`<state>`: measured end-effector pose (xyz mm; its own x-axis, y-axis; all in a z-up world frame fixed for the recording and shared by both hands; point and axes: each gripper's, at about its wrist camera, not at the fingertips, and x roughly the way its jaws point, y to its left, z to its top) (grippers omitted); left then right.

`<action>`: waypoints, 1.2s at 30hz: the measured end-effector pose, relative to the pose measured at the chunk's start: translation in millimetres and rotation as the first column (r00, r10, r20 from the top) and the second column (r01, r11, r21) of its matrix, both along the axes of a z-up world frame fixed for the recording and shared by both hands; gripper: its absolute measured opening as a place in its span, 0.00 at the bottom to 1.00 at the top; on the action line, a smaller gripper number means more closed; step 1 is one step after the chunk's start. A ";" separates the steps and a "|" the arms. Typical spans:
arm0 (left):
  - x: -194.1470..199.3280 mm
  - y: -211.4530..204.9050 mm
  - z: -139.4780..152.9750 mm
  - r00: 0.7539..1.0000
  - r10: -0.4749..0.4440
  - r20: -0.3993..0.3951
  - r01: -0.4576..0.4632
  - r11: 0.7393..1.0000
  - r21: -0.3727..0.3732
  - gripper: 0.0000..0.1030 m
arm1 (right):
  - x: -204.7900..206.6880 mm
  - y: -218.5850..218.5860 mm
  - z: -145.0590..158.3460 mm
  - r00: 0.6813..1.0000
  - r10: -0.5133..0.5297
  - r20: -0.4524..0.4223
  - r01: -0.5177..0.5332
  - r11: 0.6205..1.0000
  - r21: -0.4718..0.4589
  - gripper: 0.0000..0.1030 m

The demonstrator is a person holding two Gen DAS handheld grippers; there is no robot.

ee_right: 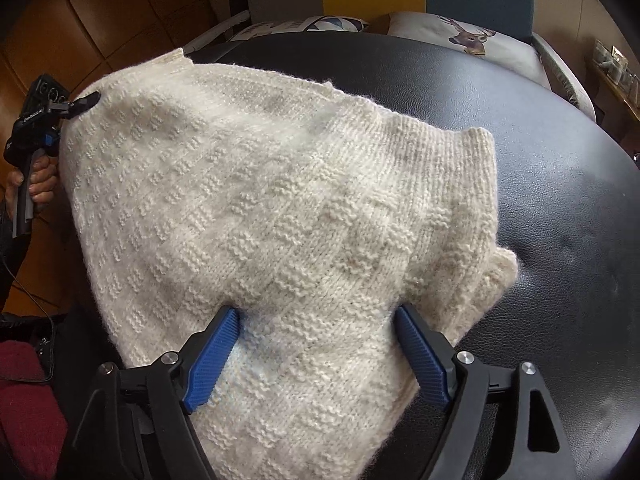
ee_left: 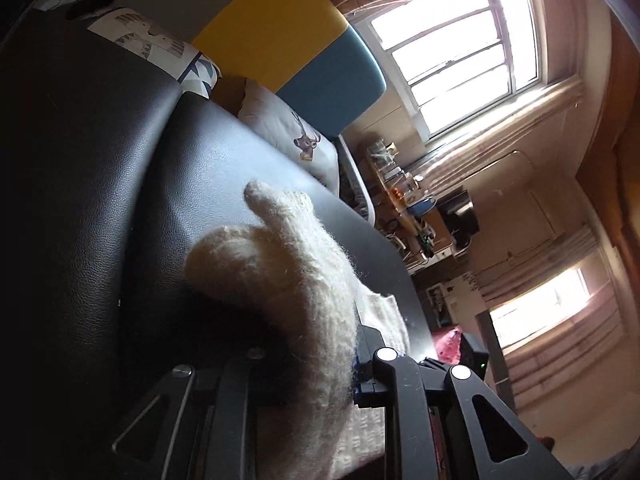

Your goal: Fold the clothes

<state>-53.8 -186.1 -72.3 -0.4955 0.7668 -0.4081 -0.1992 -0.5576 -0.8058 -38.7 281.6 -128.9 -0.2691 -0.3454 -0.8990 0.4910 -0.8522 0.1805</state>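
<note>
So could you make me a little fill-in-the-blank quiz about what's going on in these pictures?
1. The garment being folded is a cream knitted ____.
2. The sweater lies on a ____ leather surface.
3. The right gripper has its jaws ____, one blue pad on each side of the knit.
4. The cushion at the back shows a ____.

Missing words: sweater; black; open; deer

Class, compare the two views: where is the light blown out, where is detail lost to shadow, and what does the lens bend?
Left wrist view: windows blown out, black cushion sinks into shadow, sweater soft up close. Right wrist view: even light, crisp knit, cushion edge bowed by fisheye.
</note>
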 end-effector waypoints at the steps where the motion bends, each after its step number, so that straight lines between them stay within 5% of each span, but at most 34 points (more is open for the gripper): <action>1: -0.4 -2.0 1.8 1.000 0.014 0.002 -0.014 1.000 0.023 0.19 | -0.3 -0.3 0.2 1.000 -0.001 0.001 0.001 1.000 0.002 0.81; 6: -4.9 2.6 24.7 0.998 0.061 -0.004 -0.060 0.991 0.122 0.18 | -3.0 -4.6 1.9 1.000 -0.005 0.001 0.005 1.000 0.002 0.82; 15: -4.2 67.1 89.7 0.997 0.051 -0.061 -0.041 0.986 0.164 0.18 | -6.1 -8.1 1.8 0.999 -0.022 -0.029 0.021 0.999 -0.029 0.83; 22: -20.4 155.6 93.4 1.000 0.024 0.001 -0.024 0.997 0.068 0.18 | 0.3 5.7 2.5 0.996 -0.053 -0.065 0.047 0.995 -0.092 0.83; 29: -14.6 246.7 66.1 0.992 -0.095 0.080 0.098 0.995 -0.035 0.18 | 4.1 17.3 -0.2 0.994 -0.057 -0.090 0.041 0.984 -0.171 0.86; 36: -7.4 297.7 34.8 0.977 -0.121 0.175 0.147 0.978 -0.148 0.18 | 1.1 1.7 -14.5 0.992 -0.060 -0.107 0.034 0.972 -0.233 0.86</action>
<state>-61.2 111.6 -37.5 -0.3086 0.7401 -0.5975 -0.1533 -0.6587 -0.7366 -37.6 283.3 -143.5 -0.3851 -0.5243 -0.7595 0.4801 -0.8166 0.3203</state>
